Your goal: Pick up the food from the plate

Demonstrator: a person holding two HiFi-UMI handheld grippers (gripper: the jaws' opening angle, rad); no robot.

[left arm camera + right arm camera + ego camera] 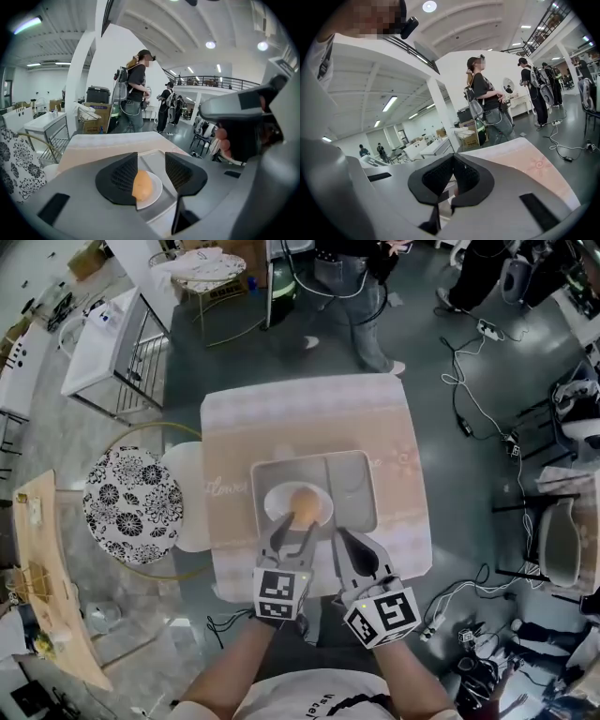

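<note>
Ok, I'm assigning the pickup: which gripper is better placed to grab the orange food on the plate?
Left. The left gripper has its fingers apart around the orange food on the white plate. The right gripper is shut, off to the plate's side.

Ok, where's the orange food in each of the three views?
Head view: orange food at centre, on the white plate.
Left gripper view: orange food low centre, between the open jaws.
Right gripper view: not visible.
Shared landmark: the pink tablecloth, in all three views.
</note>
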